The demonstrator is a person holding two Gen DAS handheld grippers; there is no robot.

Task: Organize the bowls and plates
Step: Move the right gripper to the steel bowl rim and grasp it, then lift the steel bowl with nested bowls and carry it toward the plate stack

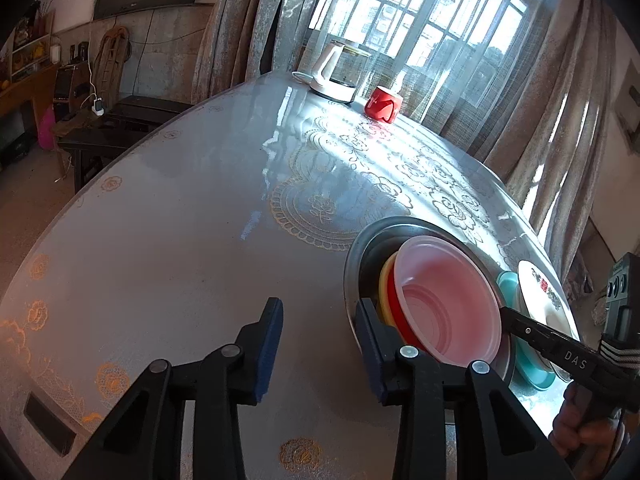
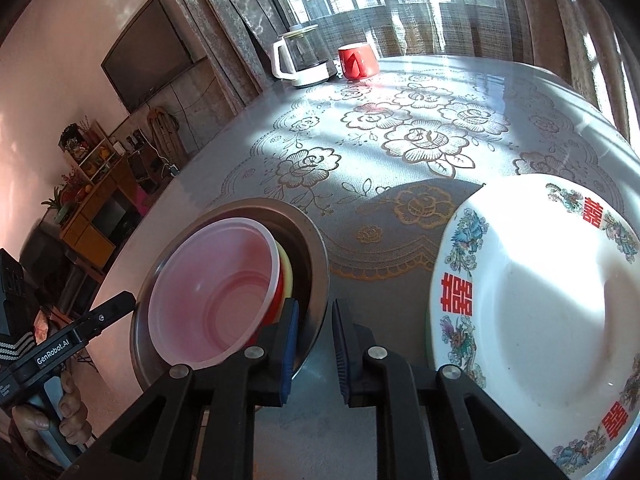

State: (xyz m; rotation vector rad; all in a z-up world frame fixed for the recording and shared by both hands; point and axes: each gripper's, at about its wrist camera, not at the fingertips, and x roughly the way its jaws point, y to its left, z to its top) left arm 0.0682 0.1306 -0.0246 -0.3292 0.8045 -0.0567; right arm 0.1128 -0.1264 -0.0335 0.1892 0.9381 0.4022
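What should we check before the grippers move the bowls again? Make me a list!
1. Plastic bowls nested inside the metal bowl: ok, they sit stacked together.
2. Right gripper on the metal bowl's rim: ok, its jaws look closed with the rim between the tips.
3. Left gripper holding something: not ok, its jaws are open on nothing, with one finger beside the rim.
4. White plate resting on the teal plate: ok.
5. Room on the table ahead: ok, the red cup and kettle stand far off by the window.
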